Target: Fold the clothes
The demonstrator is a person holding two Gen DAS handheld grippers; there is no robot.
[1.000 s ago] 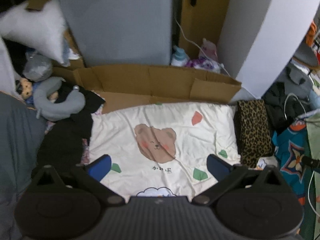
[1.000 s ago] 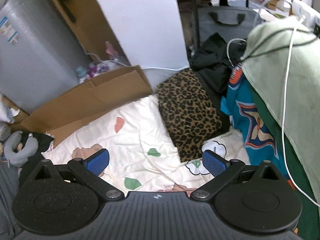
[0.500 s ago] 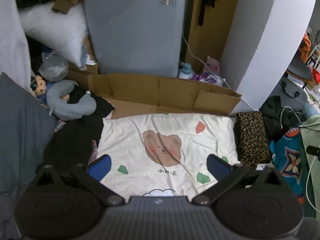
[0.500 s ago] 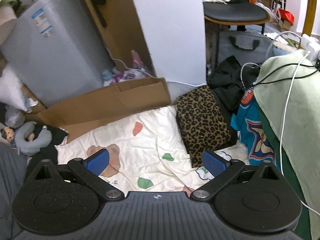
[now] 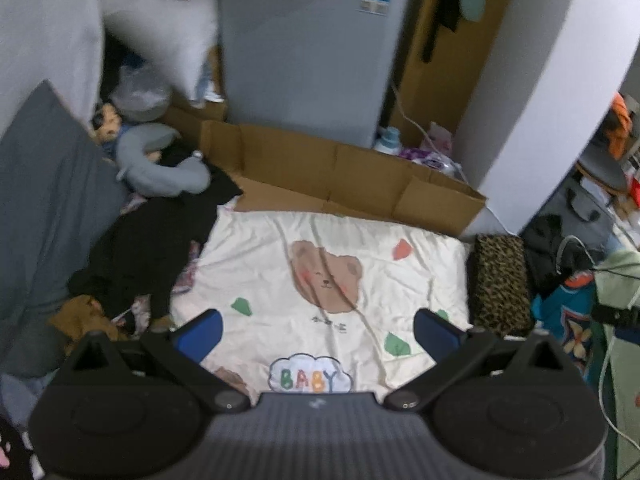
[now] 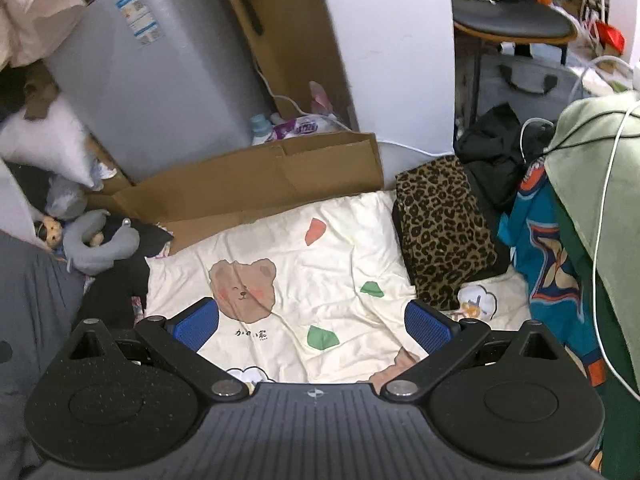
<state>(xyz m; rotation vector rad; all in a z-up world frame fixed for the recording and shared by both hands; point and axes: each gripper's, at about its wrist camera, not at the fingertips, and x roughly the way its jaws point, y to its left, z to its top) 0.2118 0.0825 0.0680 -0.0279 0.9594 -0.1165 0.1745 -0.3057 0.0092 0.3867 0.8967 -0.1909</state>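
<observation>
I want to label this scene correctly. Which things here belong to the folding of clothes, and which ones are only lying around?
Belonging to the job:
- left gripper, open
- right gripper, open
- black garment
- leopard-print folded cloth
- cream bear blanket, seemingly the folding surface

Just lying about:
- cardboard
- grey neck pillow
- white pillow
- white cable

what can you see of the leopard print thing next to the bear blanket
The leopard print item looks like folded soft fabric, tan with black spots, forming a neat blocky rectangle. It lies flat at the right edge of the cream bear blanket, its near end resting on the blanket. Black clothing sits behind it and a teal patterned cloth lies to its right. Neither gripper touches it. What kind of garment it is cannot be told.
</observation>
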